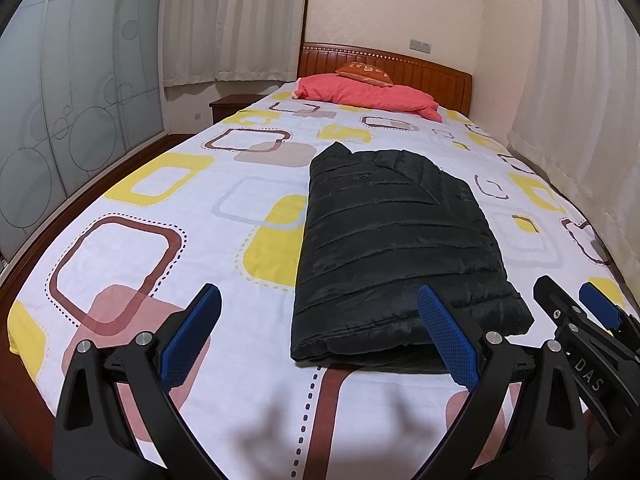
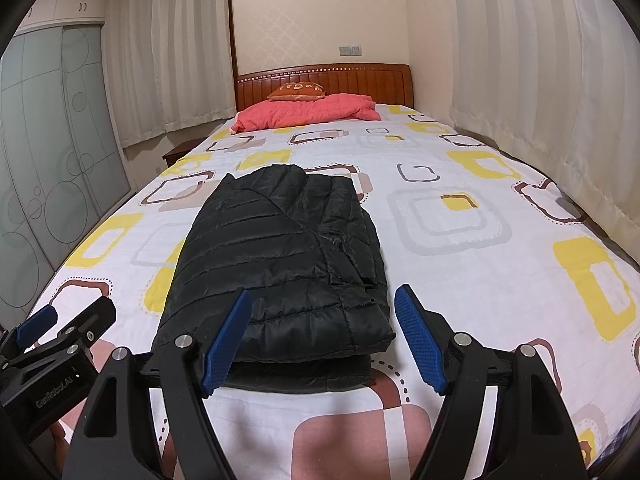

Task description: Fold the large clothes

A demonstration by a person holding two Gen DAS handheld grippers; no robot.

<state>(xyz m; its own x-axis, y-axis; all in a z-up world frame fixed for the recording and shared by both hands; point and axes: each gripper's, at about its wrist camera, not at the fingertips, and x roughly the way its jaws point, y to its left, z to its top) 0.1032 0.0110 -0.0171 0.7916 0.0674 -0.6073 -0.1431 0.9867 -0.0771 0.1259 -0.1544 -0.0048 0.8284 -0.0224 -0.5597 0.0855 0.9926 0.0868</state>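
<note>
Both grippers, left gripper (image 1: pixel 320 332) and right gripper (image 2: pixel 324 340), released above bed (image 2: pixel 440 240); black puffer jacket (image 2: pixel 280 264) looks folded—for another fold, pinch both near corners evenly.

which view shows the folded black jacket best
The right wrist view: the black jacket lies near centre, its whole outline and layered near edge clear between the open jaws. The left wrist view shows the jacket off to the right, with one blue pad covering part of its near edge.
</note>
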